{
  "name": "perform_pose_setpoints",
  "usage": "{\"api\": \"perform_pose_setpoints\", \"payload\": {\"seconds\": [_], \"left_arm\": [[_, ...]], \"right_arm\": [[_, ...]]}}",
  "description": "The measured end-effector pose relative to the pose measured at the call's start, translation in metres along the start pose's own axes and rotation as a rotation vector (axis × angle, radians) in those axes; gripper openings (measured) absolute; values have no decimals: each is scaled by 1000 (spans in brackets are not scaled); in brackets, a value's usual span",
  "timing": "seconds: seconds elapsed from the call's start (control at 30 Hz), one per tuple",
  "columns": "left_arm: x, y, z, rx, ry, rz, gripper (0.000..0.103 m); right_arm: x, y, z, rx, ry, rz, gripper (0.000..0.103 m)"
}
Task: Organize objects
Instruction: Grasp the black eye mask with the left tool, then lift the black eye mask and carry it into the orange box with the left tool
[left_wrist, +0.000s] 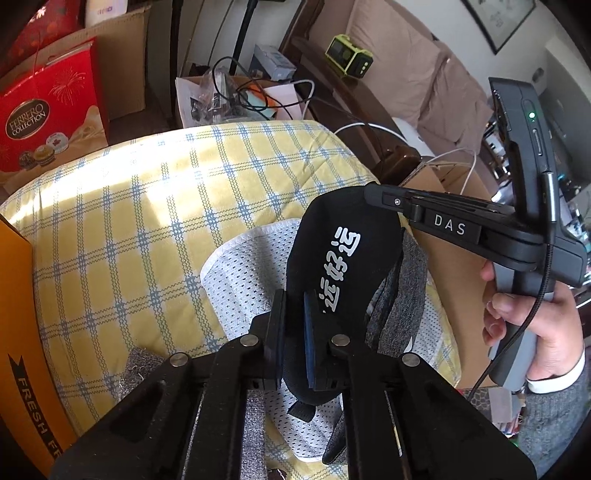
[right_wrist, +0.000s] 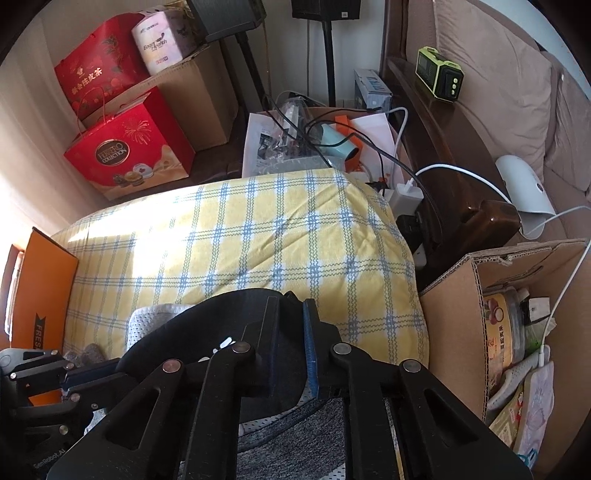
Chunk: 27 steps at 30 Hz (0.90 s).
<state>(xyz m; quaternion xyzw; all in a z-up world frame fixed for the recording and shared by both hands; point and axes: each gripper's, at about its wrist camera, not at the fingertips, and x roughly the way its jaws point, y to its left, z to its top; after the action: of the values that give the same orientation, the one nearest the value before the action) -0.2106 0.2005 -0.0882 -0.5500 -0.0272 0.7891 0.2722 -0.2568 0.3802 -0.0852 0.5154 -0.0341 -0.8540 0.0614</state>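
Black sock (left_wrist: 343, 258) with white lettering is hanging stretched between my two tongs, lifted above the white mesh cloth (left_wrist: 251, 273) that is lying on the yellow checked cushion (left_wrist: 147, 206). I am pinching one end of it in my left gripper (left_wrist: 294, 334), whose pads are closing on the fabric near the lower edge. My right gripper (right_wrist: 291, 349) is clamping the far end, and from the left camera I am seeing its finger tip biting the upper rim of the sock. I am holding both ends this way, I judge, to keep the sock flat and taut so it can be folded or laid down neatly. Grey sock (left_wrist: 402, 295) is drooping just beside the black one, touching it along the right side; I cannot tell whether it is caught in either grip. An open cardboard box (right_wrist: 517, 280) is standing to the right of the cushion, possibly where sorted items are going.
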Motion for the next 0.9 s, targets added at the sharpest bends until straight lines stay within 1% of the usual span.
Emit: {"api": "perform_pose_setpoints", "payload": {"seconds": [0.13, 0.23, 0.47, 0.67, 0.9], "left_arm": [[-17, -8, 2, 30, -44, 6, 7], [-34, -12, 3, 40, -75, -3, 7], [-83, -12, 1, 49, -139, -8, 7], [-128, 0, -10, 34, -198, -2, 7], [-182, 25, -31, -7, -273, -9, 7]], "right_arm": [[-12, 5, 1, -5, -25, 11, 8], [-23, 10, 1, -14, -47, 16, 8], [-56, 27, 4, -26, -109, 55, 7], [-87, 60, 9, -71, -161, 93, 7], [-120, 110, 13, -152, -210, 138, 7]]}}
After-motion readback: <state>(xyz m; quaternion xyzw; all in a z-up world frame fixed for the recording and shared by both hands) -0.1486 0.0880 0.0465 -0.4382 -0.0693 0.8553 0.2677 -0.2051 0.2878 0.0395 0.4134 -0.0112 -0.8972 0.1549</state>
